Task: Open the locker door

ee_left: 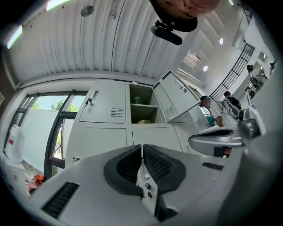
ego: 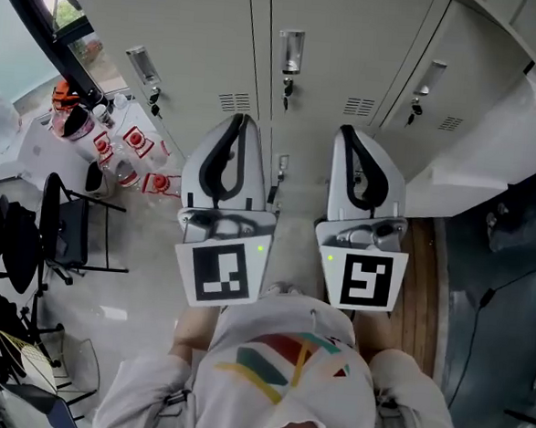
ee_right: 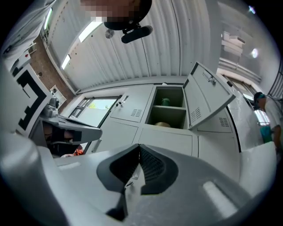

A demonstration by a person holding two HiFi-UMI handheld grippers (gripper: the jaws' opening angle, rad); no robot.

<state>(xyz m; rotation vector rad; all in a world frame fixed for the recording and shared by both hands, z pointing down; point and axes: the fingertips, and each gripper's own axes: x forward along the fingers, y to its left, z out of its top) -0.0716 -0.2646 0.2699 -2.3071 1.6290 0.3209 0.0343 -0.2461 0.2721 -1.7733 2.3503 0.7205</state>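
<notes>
A bank of pale grey lockers stands in front of me. The middle door has a metal latch with keys hanging under it. Both grippers are held side by side before it, apart from it. My left gripper is shut and empty, as is my right gripper. In the left gripper view the shut jaws point up at closed doors, and a latch with keys shows below them. Higher up one locker stands open, its door swung to the right.
A black chair and red-labelled jars stand at the left by a window. A white slab juts out at the right above a wooden strip. People stand far off to the right.
</notes>
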